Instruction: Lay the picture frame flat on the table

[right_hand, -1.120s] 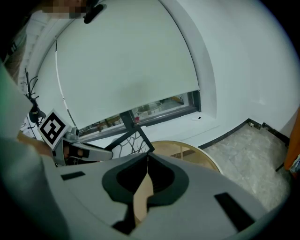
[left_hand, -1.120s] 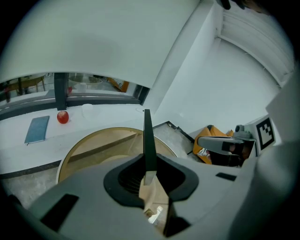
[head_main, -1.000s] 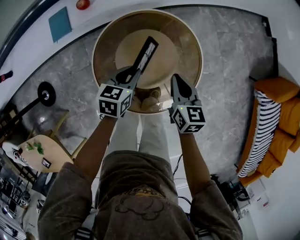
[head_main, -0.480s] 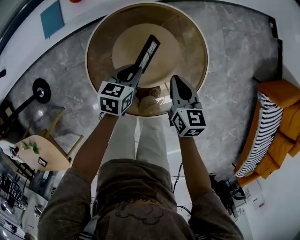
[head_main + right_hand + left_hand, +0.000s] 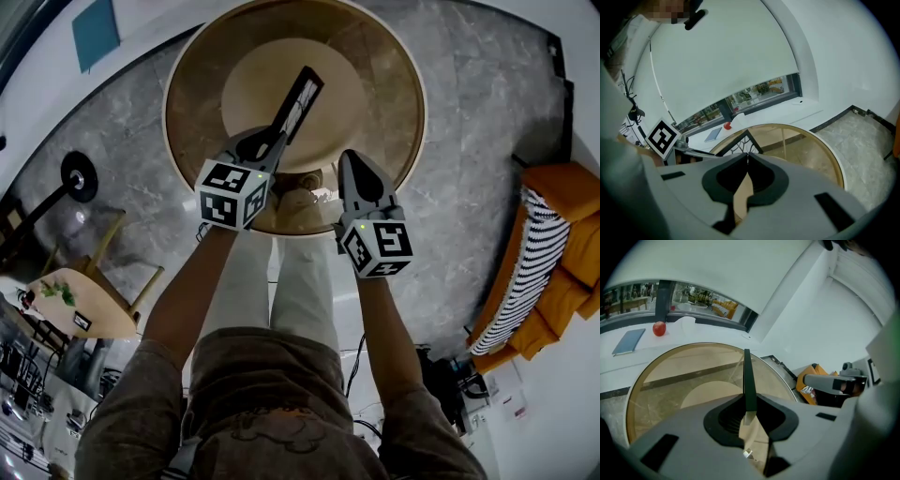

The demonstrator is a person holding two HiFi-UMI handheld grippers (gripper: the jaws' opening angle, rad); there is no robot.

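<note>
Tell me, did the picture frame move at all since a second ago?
Barely anything changed. The left tongs still pinch the picture frame on edge over the round table; the right tongs stay shut and empty. Only the camera drifted slightly toward the table.

Grey marble floor (image 5: 469,141), orange sofa (image 5: 579,251), white wall (image 5: 787,287).
</note>
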